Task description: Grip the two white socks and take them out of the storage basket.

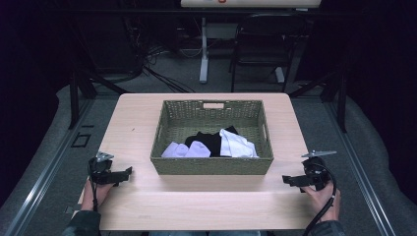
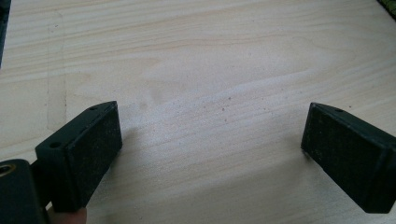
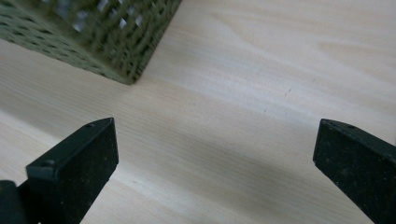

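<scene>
The pale wooden table (image 1: pixel 196 206) stood in a dark room, a chair (image 1: pixel 260 44) beyond its far edge. A green wicker basket (image 1: pixel 211 166) sat mid-table, holding white (image 1: pixel 237 145), black (image 1: pixel 209 140) and lavender (image 1: pixel 187 150) cloths. My left gripper (image 1: pixel 129 172) lay near the left edge, jaws spread wide over bare wood. My right gripper (image 1: pixel 285 180) lay near the right edge, jaws also wide apart, near the basket's corner (image 3: pixel 130 74). Open tabletop ran along the near edge between them.
</scene>
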